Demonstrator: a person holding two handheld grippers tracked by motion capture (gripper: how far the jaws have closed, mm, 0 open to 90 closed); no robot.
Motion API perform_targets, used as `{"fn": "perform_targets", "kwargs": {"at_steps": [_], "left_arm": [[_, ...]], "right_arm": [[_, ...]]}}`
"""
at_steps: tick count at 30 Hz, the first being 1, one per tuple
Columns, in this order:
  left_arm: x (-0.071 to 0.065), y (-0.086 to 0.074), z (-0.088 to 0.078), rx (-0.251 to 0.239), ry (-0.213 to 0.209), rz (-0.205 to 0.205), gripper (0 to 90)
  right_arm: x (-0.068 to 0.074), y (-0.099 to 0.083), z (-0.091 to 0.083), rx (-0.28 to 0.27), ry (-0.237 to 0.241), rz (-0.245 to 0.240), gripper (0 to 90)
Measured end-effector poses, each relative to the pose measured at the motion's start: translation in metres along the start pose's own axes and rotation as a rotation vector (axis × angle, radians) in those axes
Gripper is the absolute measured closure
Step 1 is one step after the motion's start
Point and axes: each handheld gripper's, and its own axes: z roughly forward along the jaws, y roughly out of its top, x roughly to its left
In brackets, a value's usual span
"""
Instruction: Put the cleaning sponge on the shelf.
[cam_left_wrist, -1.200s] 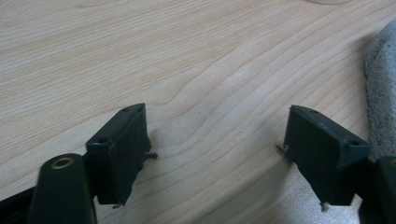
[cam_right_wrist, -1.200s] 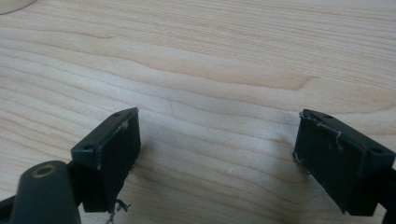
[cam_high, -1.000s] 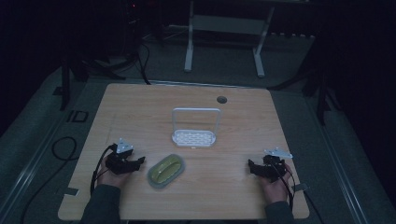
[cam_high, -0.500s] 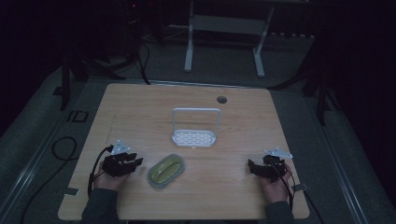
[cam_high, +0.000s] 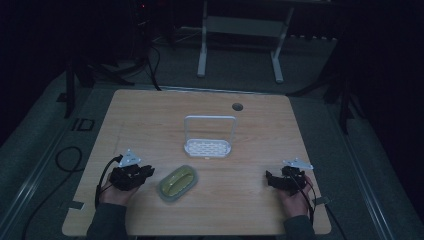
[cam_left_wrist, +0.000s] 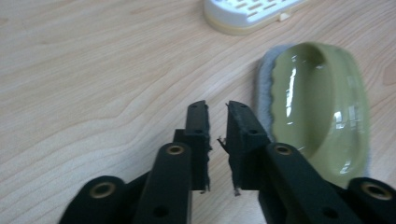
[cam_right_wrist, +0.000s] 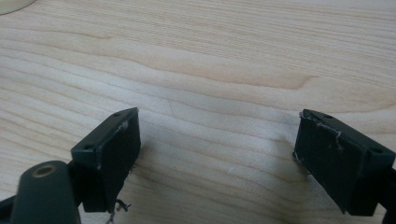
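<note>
Grippers rest at the near edge of the wooden table (cam_high: 150, 120): left gripper (cam_left_wrist: 217, 123) nearly closed on nothing beside a green lidded dish (cam_left_wrist: 322, 107), right gripper (cam_right_wrist: 217, 144) spread wide over bare wood, seemingly awaiting a start; white rack (cam_high: 208, 146) stands mid-table.

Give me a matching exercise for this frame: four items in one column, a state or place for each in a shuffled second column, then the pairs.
Items:
1. left gripper
2. right gripper
3. green dish
4. white rack

States or places:
A. jaws spread wide over bare wood
B. stands at mid-table, handle upright
C. jaws nearly closed, nothing between them
D. lies just beside the left gripper

Pairs: 1-C, 2-A, 3-D, 4-B
</note>
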Motion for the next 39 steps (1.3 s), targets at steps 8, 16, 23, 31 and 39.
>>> {"fn": "perform_targets", "kwargs": {"at_steps": [8,16,23,31,39], "left_arm": [[-0.010,0.009,-0.006,0.002,-0.040,0.020,89.9],[-0.023,0.021,-0.011,0.011,-0.047,0.061,90.0],[-0.037,0.031,-0.010,0.015,-0.071,0.100,90.0],[-0.052,0.042,0.002,0.031,-0.110,0.135,90.0],[-0.064,0.051,0.013,0.048,-0.140,0.170,90.0]], "right_arm": [[0.000,0.000,0.000,0.000,0.000,0.000,14.1],[0.000,0.000,0.000,0.000,0.001,-0.001,14.1],[0.000,0.000,0.000,0.000,0.001,-0.001,14.1],[0.000,0.000,0.000,0.000,0.001,-0.001,14.1],[0.000,0.000,0.000,-0.001,0.001,0.000,14.1]]}}
